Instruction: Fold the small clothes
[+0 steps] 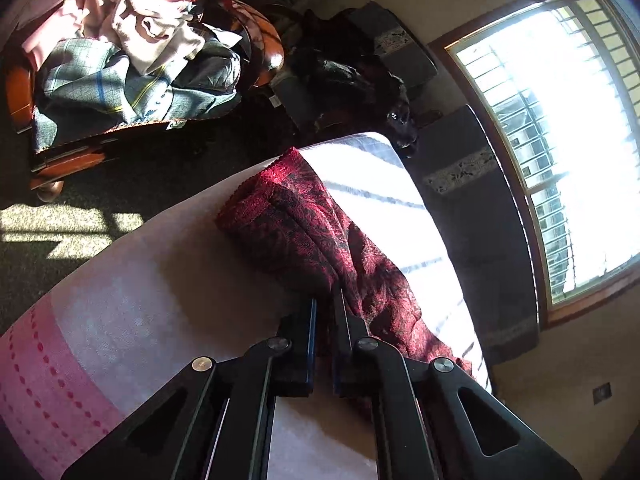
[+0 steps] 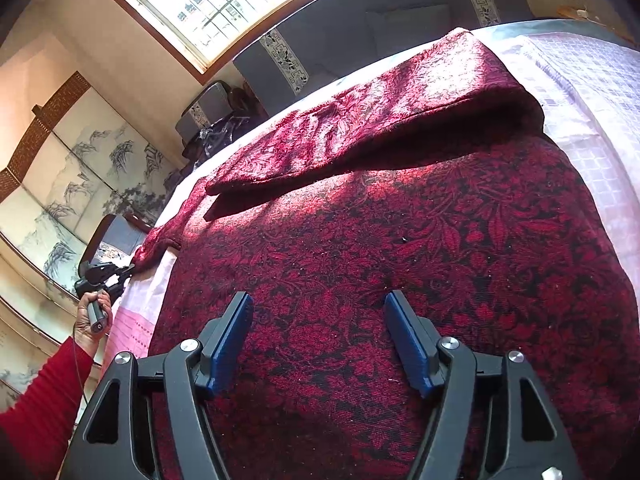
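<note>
Two grippers observed: the left gripper has its jaws clenched on an edge of the red patterned garment, which runs forward from them across the pale cloth-covered table. The right gripper holds its jaws spread apart, released, directly over the broad middle of the same garment, whose far portion lies folded back ahead of them. Beyond the left jaws stands a chair piled with clothes.
</note>
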The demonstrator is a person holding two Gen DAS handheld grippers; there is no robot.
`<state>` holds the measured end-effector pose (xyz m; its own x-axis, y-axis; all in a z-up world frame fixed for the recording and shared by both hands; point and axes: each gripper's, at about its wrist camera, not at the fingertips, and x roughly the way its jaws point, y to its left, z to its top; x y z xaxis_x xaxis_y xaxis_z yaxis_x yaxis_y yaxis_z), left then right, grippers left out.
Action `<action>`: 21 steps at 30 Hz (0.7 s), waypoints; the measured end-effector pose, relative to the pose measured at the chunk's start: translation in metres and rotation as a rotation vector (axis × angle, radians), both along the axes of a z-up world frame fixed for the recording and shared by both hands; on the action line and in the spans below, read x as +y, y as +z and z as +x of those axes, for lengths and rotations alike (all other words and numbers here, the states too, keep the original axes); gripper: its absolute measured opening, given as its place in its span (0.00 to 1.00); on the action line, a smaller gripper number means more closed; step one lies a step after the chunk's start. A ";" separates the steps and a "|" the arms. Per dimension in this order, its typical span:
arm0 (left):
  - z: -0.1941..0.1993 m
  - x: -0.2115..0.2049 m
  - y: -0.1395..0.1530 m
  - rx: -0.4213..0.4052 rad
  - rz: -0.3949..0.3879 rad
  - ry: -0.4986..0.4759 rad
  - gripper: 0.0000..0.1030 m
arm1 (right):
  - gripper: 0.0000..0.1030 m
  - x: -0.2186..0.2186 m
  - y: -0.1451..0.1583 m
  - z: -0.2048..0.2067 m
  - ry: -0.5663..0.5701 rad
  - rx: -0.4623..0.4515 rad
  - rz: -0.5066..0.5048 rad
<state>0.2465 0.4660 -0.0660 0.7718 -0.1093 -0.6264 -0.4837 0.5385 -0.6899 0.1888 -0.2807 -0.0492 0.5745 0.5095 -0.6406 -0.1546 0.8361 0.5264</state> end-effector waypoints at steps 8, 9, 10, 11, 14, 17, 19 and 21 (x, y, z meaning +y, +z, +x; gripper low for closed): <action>0.032 -0.140 0.123 -0.221 0.140 -0.282 0.05 | 0.63 -0.010 -0.004 -0.001 -0.014 -0.003 0.080; 0.037 -0.168 0.137 -0.248 0.149 -0.336 0.05 | 0.63 -0.012 -0.005 -0.001 -0.018 -0.004 0.091; 0.043 -0.196 0.149 -0.270 0.159 -0.387 0.05 | 0.63 -0.013 -0.005 -0.001 -0.022 -0.006 0.099; 0.047 -0.223 0.158 -0.290 0.166 -0.434 0.05 | 0.63 -0.015 -0.005 -0.001 -0.025 -0.007 0.108; 0.063 -0.304 0.170 -0.330 0.137 -0.570 0.05 | 0.64 -0.021 -0.006 -0.002 -0.039 -0.013 0.140; 0.079 -0.384 0.159 -0.328 0.122 -0.689 0.05 | 0.64 -0.027 -0.007 -0.003 -0.050 -0.020 0.178; 0.091 -0.429 0.140 -0.305 0.099 -0.748 0.05 | 0.64 -0.030 -0.008 -0.002 -0.050 -0.026 0.200; 0.102 -0.471 0.115 -0.291 0.106 -0.833 0.05 | 0.64 -0.031 -0.008 -0.003 -0.050 -0.031 0.215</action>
